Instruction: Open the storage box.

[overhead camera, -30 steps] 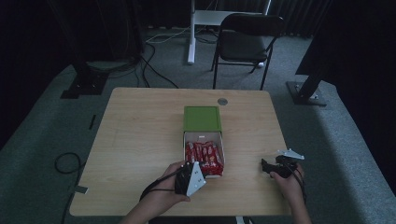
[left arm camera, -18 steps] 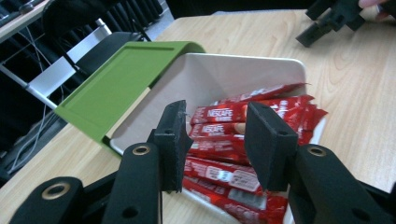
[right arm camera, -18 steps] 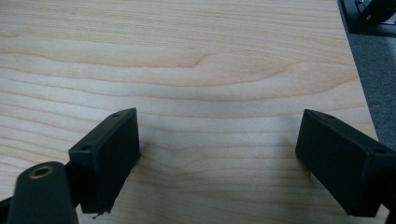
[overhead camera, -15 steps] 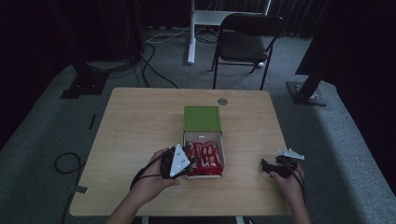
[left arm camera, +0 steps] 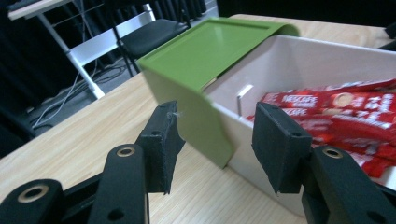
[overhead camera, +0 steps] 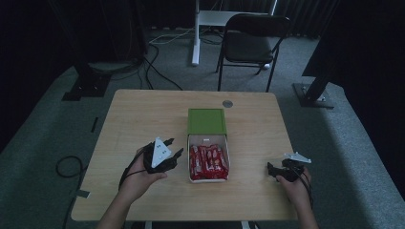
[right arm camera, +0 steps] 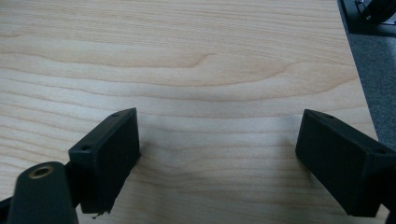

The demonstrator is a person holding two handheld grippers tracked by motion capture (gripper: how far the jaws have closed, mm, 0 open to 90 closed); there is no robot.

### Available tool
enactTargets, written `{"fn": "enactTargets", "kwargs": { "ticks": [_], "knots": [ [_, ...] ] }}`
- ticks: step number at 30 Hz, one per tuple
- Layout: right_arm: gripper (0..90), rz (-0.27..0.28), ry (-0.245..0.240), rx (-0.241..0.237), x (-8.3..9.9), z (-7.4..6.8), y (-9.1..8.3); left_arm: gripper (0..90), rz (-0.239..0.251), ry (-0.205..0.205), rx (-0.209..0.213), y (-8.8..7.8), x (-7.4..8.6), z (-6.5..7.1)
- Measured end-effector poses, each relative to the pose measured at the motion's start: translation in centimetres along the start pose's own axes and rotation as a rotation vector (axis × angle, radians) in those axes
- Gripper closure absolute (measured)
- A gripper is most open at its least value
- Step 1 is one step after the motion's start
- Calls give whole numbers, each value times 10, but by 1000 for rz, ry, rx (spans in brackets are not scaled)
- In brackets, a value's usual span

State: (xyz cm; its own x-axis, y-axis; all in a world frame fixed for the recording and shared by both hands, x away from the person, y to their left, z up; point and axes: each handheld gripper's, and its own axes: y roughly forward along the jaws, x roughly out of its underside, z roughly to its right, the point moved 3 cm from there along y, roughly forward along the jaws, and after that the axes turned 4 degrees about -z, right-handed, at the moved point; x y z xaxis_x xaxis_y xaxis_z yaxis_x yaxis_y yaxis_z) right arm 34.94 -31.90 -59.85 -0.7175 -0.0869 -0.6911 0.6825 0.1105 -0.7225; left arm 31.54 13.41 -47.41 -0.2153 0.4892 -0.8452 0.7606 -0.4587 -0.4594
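Observation:
A white box (overhead camera: 191,164) sits mid-table, holding several red Nescafe sachets (overhead camera: 208,161); its green lid (overhead camera: 206,121) is folded back on the far side. Just left of the box, my left gripper (overhead camera: 175,148) points at it. In the left gripper view its jaws (left arm camera: 212,126) have just been opening; they stand apart and grip nothing. Past them are the green lid (left arm camera: 205,46), the white box wall (left arm camera: 254,140) and the sachets (left arm camera: 345,105). My right gripper (overhead camera: 271,171) rests near the table's right front, jaws (right arm camera: 219,140) wide open over bare wood.
The wooden table (overhead camera: 138,114) has a small grey round cap (overhead camera: 228,103) near its far edge. Behind it stand a black folding chair (overhead camera: 253,36) and a white desk leg (overhead camera: 196,33). Cables (overhead camera: 67,167) lie on the floor at the left.
My left hand has moved from the box's front edge leftward and away from the person, to the box's left side, and its jaws have spread. The right hand has stayed put.

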Motion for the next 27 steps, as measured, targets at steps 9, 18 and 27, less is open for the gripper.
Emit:
{"fn": "enactTargets", "kwargs": {
  "ticks": [9, 18, 27],
  "knots": [
    [130, 0, 0, 0, 0, 0, 0, 410, -51, -63, -5, 2, 30, -18],
    [130, 0, 0, 0, 0, 0, 0, 245, -98, -159, -30, 5, 57, -32],
    [130, 0, 0, 0, 0, 0, 0, 146, -200, -190, -46, 12, 88, -40]
  ]
}}
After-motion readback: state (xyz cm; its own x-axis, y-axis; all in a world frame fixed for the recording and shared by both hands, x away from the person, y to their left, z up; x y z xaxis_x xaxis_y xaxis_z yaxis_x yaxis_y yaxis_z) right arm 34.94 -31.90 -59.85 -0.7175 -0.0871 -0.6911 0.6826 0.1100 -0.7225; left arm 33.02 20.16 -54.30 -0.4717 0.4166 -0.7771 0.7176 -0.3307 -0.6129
